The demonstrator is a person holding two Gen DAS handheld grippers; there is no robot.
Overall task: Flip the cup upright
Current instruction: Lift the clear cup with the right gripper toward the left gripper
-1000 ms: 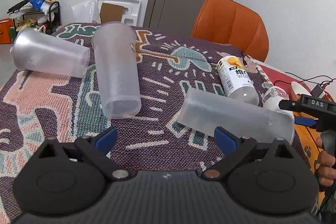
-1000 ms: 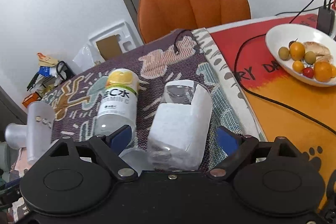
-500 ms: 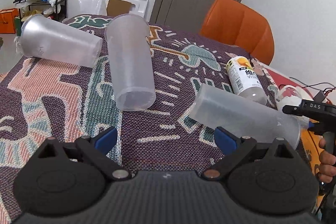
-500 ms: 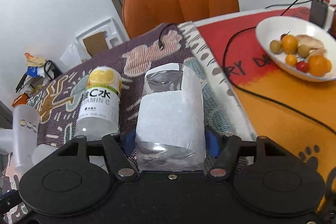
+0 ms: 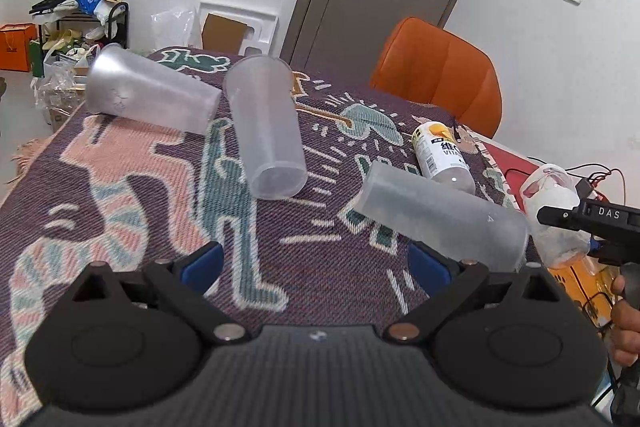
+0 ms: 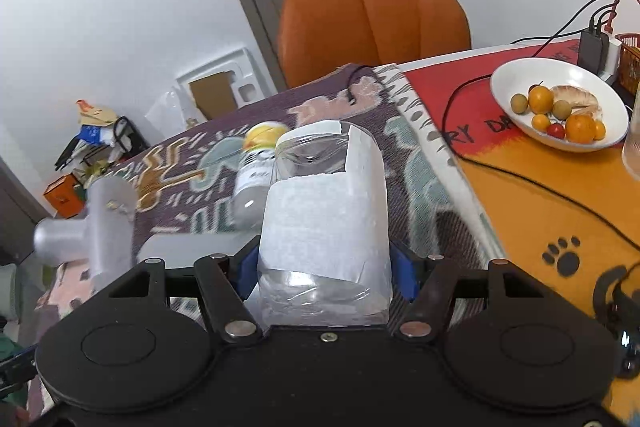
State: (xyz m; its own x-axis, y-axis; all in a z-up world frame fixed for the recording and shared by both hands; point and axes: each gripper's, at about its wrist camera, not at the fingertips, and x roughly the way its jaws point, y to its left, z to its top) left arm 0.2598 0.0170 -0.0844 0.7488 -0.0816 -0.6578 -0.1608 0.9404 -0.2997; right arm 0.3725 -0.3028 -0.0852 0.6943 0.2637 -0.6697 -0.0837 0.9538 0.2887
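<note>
My right gripper (image 6: 324, 271) is shut on a clear cup wrapped in white paper (image 6: 326, 211) and holds it off the patterned cloth, tilted away from me. The same cup shows in the left wrist view (image 5: 554, 215), held at the right edge by the right gripper (image 5: 592, 227). My left gripper (image 5: 316, 263) is open and empty above the cloth. Three frosted cups lie on their sides: one at the far left (image 5: 150, 95), one in the middle (image 5: 266, 135), one near the right (image 5: 436, 217).
A vitamin drink bottle (image 5: 440, 157) lies on the cloth (image 5: 120, 187) beside the right cup. A white bowl of fruit (image 6: 560, 107), cables and a charger (image 6: 592, 47) sit on the orange mat. An orange chair (image 6: 372, 23) stands behind the table.
My right gripper closed on the paper-wrapped cup and lifted it off the cloth. My left gripper rose and drew back, staying open.
</note>
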